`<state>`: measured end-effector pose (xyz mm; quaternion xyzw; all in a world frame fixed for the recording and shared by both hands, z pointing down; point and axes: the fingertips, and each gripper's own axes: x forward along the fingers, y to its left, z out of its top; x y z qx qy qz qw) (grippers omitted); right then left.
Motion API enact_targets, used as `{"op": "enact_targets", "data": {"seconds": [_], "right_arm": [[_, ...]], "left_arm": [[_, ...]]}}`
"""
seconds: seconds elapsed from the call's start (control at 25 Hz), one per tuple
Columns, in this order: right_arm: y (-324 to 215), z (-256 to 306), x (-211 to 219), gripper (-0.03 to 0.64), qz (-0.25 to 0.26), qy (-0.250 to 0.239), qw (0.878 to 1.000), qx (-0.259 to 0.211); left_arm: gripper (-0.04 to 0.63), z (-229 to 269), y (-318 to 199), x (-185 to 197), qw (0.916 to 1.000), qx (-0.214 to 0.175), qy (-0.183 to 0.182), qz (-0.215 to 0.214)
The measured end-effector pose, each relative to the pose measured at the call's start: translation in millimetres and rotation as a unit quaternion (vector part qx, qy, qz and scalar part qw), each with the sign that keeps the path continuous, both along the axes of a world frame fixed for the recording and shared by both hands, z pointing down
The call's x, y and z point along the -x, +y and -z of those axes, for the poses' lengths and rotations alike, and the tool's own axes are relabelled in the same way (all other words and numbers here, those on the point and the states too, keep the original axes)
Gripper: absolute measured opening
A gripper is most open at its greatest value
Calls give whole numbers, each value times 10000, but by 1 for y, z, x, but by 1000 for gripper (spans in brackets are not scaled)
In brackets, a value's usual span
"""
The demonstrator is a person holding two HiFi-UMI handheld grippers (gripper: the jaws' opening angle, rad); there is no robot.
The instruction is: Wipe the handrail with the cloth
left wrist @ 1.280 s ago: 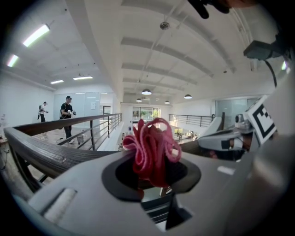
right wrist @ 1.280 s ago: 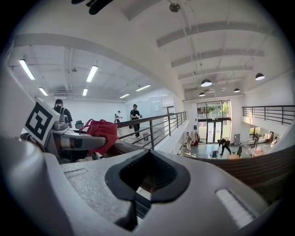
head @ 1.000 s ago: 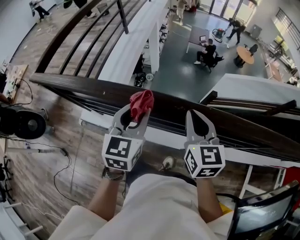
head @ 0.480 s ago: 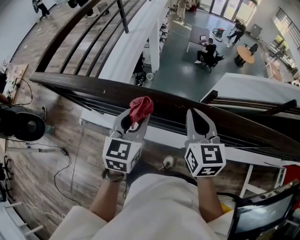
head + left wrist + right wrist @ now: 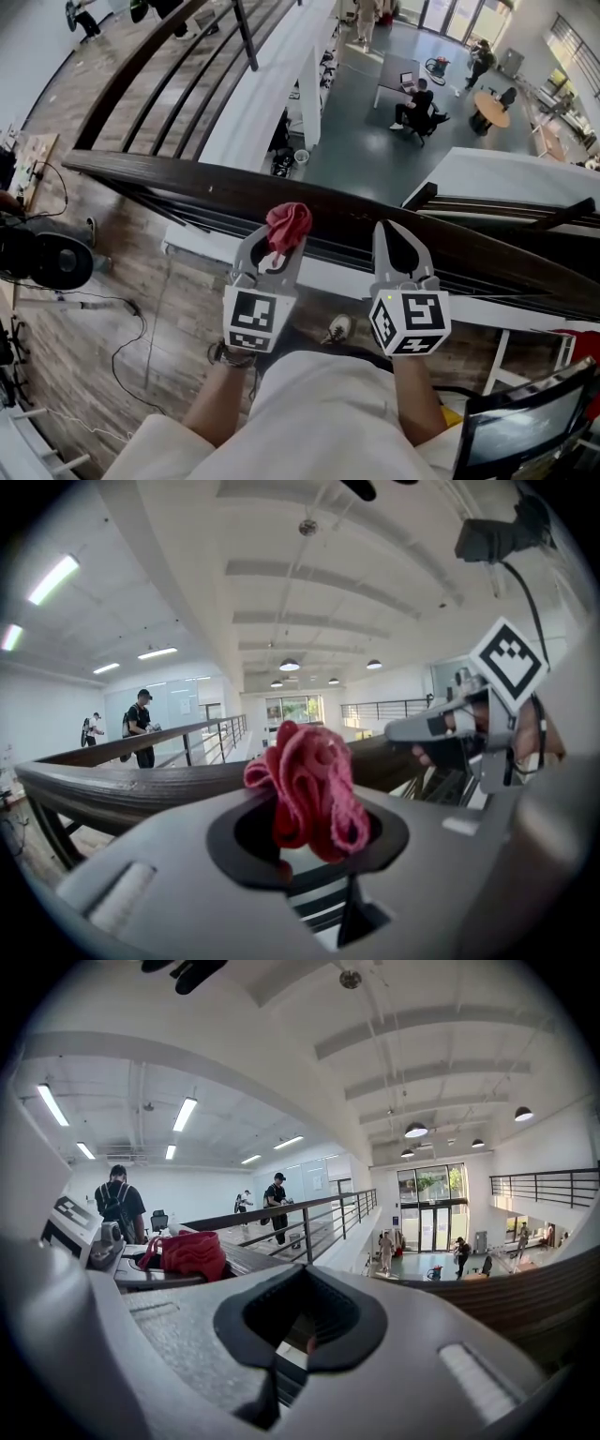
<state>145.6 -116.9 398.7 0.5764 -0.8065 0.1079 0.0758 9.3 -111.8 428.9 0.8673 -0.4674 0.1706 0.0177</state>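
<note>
The dark wooden handrail [image 5: 187,183] crosses the head view from the left to the lower right. A crumpled red cloth [image 5: 289,223] rests against the rail's near side, and my left gripper [image 5: 281,240] is shut on it. In the left gripper view the cloth [image 5: 309,789] bulges out between the jaws, with the handrail [image 5: 131,785] behind it. My right gripper [image 5: 391,234] hovers at the rail just right of the cloth, shut on nothing. The right gripper view shows its jaws [image 5: 302,1279] closed, the cloth [image 5: 186,1252] to its left and the handrail [image 5: 530,1299] to its right.
Beyond the rail is a drop to a lower floor [image 5: 375,131] with people and tables. Thin metal bars [image 5: 487,272] run under the handrail. Black equipment [image 5: 42,255] and cables lie on the wooden floor at left. A monitor [image 5: 525,422] stands at lower right.
My left gripper has slid a little to the right and nearer along the rail with the red cloth in it. The right gripper has stayed put.
</note>
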Motion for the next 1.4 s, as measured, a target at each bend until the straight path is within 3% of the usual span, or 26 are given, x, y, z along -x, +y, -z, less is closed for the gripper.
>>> {"op": "enact_targets", "data": {"seconds": [1.4], "right_arm": [[13,1,-27,3,-70,-128,9999,84]], "left_arm": [[132,-3,17,-68,9992,-34,137,-387]]}}
